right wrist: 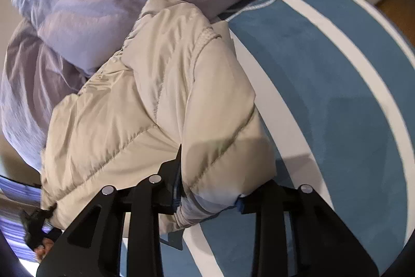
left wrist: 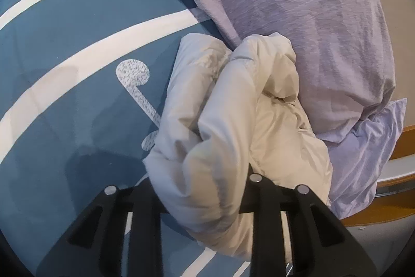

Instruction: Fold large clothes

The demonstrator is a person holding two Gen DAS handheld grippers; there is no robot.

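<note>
Jacket (right wrist: 145, 105), cream, puffy, bunched on bedspread (right wrist: 324, 85); both tongs (left wrist: 205, 186) (right wrist: 210, 188) seemingly grip it.

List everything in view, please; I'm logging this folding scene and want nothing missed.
cream quilted puffer jacket: one, cream, bunched on the bed beside the lilac bedding
blue bedspread with white stripes: one, blue and white, under the jacket
lilac duvet and pillow pile: one heap, lilac, behind the jacket
orange wooden bed frame edge: one, orange-brown, beyond the bedding
left tongs: black, closed around a thick fold of the jacket
right tongs: black, gripping the jacket's sleeve end
</note>
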